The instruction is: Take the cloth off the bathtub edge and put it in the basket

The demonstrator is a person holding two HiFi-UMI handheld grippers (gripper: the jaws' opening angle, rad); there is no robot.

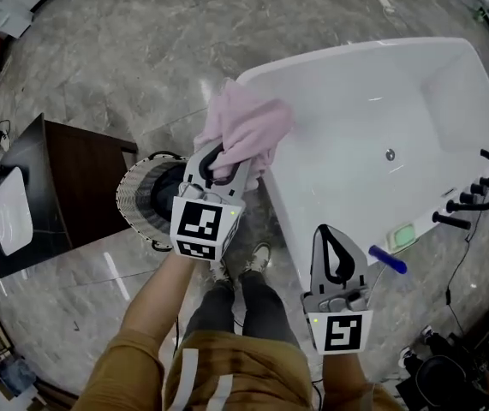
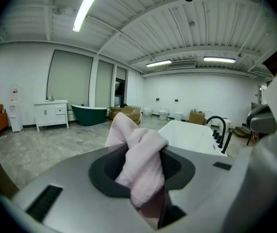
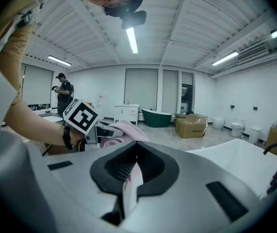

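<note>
Head view: left hand-held gripper (image 1: pixel 223 168) pinches the pink cloth (image 1: pixel 246 127), bunched at its jaw tips.

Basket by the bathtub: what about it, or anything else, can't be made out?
Head view: the basket is partly covered by the left gripper; contents unseen.
Head view: the green thing on the bathtub rim is too small to name.
Left gripper view: the pink cloth has its lower end hidden between the jaws.
</note>
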